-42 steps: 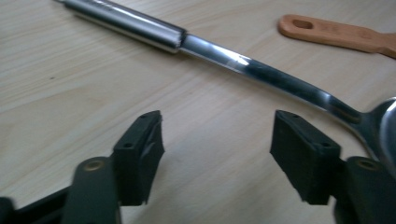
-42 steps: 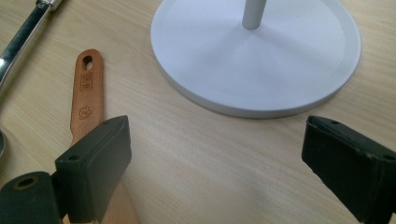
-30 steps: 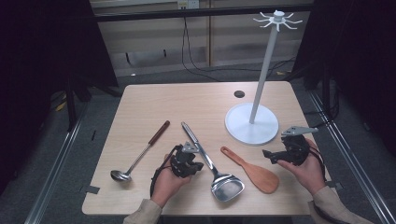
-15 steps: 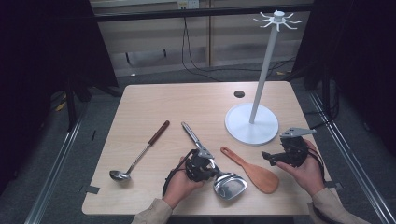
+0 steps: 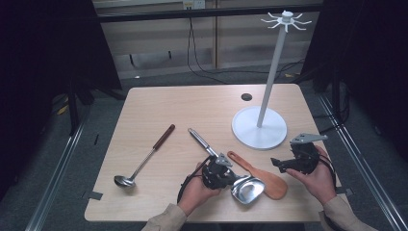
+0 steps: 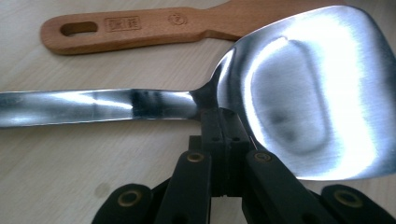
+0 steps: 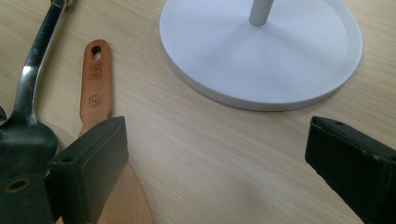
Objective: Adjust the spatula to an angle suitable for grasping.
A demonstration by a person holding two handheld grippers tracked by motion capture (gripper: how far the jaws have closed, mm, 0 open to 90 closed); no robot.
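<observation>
- Left gripper (image 5: 230,174) has slid rightward along the table over the last second, from beside the turner's handle to the neck where handle meets blade.
- Its jaws are pressed together; in the left gripper view their tips (image 6: 223,122) sit against the neck of the steel turner (image 6: 299,93), with nothing visibly between them.
- Turner (image 5: 245,188) itself lies where it did: flat on the table (image 5: 192,110), blade near the front edge, handle running up and away to the left.
- Right gripper (image 5: 281,164) has kept its place, low over the table just right of the wooden spatula (image 5: 262,175).
- Its jaws are spread wide; in the right gripper view the left pad (image 7: 93,163) hangs over the spatula (image 7: 95,88) where handle widens into blade, without clamping it.
- My reading: the utensils are meant for the white stand (image 5: 260,127), and no lift has begun. With the jaws shut the left hand cannot grip; it seems set to nudge or pin the turner.
- Left hand (image 5: 195,192) comes in from the front edge, forearm angled up and right, gripper low and aimed right, toward the blade.
- Right hand (image 5: 315,175) cups its gripper from below, pointing it left toward the spatula.
- Ladle (image 5: 142,161) lies untouched, well to the left.
</observation>
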